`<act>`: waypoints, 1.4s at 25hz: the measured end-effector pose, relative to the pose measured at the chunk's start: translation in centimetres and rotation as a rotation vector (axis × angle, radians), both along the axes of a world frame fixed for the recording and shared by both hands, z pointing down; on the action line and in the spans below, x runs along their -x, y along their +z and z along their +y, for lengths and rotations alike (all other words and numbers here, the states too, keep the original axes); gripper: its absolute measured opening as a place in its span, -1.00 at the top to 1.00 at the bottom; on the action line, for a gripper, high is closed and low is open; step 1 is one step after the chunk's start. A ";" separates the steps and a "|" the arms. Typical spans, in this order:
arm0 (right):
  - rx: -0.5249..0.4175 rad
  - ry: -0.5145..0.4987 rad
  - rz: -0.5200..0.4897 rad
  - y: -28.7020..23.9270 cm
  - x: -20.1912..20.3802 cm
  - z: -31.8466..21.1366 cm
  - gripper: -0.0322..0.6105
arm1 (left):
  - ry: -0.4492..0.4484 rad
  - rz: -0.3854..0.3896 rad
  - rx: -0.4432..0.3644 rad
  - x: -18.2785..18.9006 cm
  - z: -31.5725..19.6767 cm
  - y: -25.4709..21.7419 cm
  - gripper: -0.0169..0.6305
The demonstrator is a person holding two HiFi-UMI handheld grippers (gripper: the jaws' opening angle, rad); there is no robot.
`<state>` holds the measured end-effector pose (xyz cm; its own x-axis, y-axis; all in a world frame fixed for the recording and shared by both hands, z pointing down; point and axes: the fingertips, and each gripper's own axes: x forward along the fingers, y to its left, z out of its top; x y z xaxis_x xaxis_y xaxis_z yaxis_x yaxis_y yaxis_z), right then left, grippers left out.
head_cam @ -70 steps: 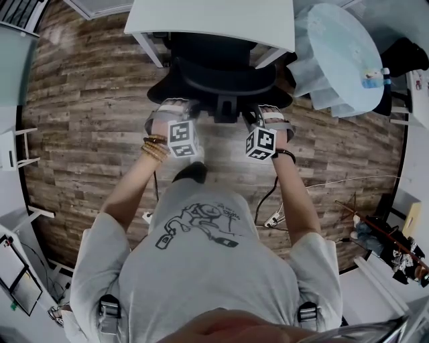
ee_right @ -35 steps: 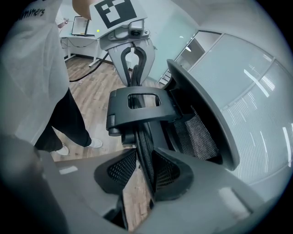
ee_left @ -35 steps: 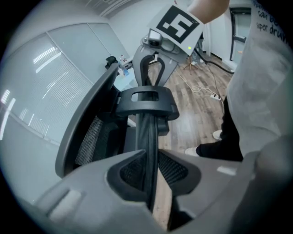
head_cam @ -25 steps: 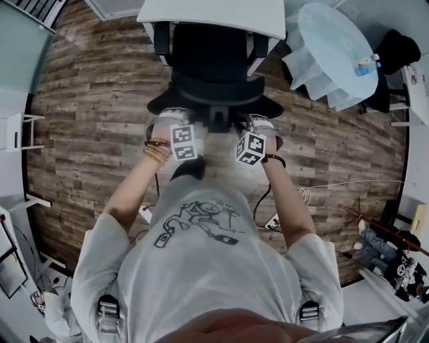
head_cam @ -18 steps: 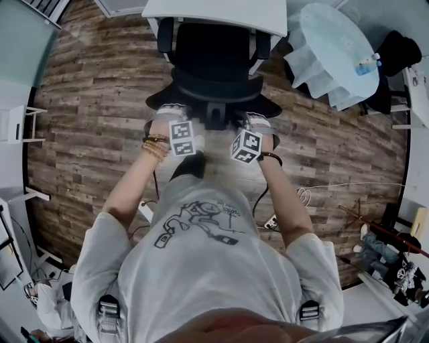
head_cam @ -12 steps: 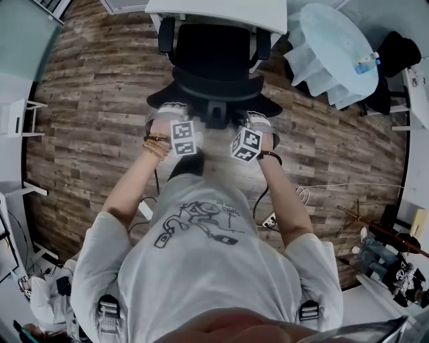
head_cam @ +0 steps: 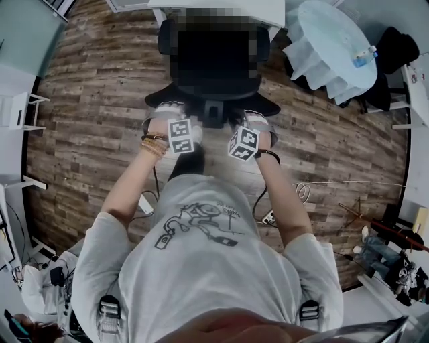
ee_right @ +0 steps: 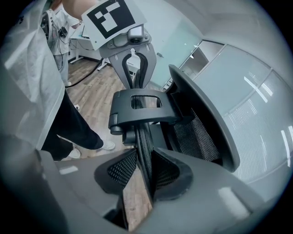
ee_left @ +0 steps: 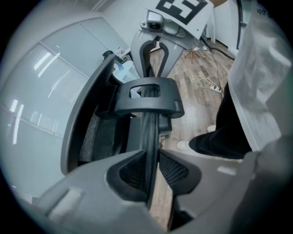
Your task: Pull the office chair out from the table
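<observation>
Left tool [head_cam: 167,108] and right tool [head_cam: 253,118] are both clamped on the upper back of the black office chair [head_cam: 194,99], one on each side of its centre post. In the left gripper view the left tool [ee_left: 153,169] has its mesh pads pressed on a thin black rib of the chair [ee_left: 146,96], with the headrest bracket just beyond. The right gripper view shows the same grip mirrored: the right tool [ee_right: 144,171] is closed on the rib of the chair [ee_right: 142,109], with the left tool's marker cube [ee_right: 110,16] in sight across the bracket.

The chair faces a white tabletop [head_cam: 276,10] at the top of the head view, with both armrests on the near side of the tabletop's edge. Whether the seat front lies under that edge cannot be told.

Behind the chair stands the person, whose dark trouser leg [head_cam: 188,162] is directly in line with the chair's back. A pale shoe [ee_left: 185,145] rests on the wooden floor [head_cam: 87,100] close to the chair's base. To the chair's right, near but apart from it, is a round table under a light cloth [head_cam: 335,47], with a small bottle [head_cam: 362,57] on it. Farther back, loose cable [head_cam: 303,191] and a power strip [head_cam: 269,218] lie on the floor by the person's right side, and another white strip [head_cam: 144,204] lies on the left.
</observation>
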<state>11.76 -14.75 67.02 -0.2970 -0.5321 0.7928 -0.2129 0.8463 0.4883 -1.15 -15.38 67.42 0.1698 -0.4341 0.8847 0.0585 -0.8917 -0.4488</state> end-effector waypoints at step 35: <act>0.063 -0.010 -0.004 -0.2 5.1 14.5 0.59 | -0.013 -0.018 -0.008 4.9 12.9 -0.2 0.66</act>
<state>6.62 -0.29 66.81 -0.3052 -0.4783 0.8235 -0.2062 0.8774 0.4332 -6.06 -2.46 67.18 0.1477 -0.4435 0.8840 0.0552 -0.8887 -0.4551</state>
